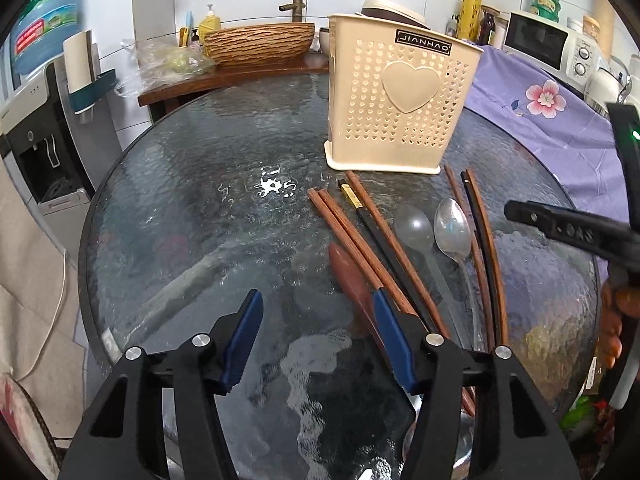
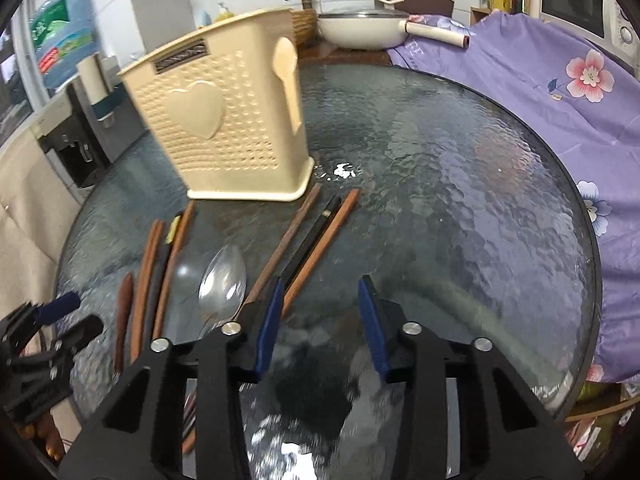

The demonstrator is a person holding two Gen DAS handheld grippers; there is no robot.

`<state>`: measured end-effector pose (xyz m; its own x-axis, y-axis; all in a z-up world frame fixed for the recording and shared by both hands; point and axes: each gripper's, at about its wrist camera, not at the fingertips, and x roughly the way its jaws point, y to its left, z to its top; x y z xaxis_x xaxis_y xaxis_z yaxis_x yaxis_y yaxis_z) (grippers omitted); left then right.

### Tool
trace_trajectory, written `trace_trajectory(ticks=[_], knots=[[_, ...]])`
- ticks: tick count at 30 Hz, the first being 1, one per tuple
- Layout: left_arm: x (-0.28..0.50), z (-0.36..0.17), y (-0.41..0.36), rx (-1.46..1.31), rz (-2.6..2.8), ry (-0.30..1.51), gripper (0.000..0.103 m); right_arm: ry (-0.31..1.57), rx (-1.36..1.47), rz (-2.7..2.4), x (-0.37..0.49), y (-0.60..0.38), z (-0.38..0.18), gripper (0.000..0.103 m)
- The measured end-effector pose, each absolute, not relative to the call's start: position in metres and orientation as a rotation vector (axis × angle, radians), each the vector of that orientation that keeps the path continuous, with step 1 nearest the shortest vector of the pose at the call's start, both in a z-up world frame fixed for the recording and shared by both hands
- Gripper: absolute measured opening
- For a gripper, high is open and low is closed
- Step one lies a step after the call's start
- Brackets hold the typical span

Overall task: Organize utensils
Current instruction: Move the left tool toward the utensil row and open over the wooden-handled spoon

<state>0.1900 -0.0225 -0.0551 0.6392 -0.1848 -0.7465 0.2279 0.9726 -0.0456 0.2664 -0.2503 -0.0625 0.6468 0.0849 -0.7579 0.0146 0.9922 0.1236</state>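
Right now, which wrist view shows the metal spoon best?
The left wrist view: the metal spoon lies sharp and unobstructed, bowl and handle both visible. The right wrist view is motion-blurred, and the right gripper hides its handle.

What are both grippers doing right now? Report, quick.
Left gripper: open, holding nothing, over the glass table.
Right gripper: open, holding nothing.

A black label reading "JIANHAO", seen upside down, sits near the top rim of the cream utensil holder (image 1: 400, 104).
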Motion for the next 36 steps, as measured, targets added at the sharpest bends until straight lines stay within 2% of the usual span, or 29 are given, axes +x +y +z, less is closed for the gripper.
trace_trajectory(ticks=[3, 16, 36], knots=[[0.193, -0.057, -0.022, 0.056, -0.234, 0.851, 0.056, 0.887, 0.137, 0.024, 0.280, -0.253, -0.066, 0.028], [0.201, -0.062, -0.023, 0.048, -0.250, 0.871, 0.056, 0.947, 0.125, 0.018, 0.303, -0.249, -0.078, 0.016], [0.203, -0.065, -0.024, 0.038, -0.247, 0.887, 0.056, 1.029, 0.134, 0.051, 0.360, -0.273, -0.082, 0.013]])
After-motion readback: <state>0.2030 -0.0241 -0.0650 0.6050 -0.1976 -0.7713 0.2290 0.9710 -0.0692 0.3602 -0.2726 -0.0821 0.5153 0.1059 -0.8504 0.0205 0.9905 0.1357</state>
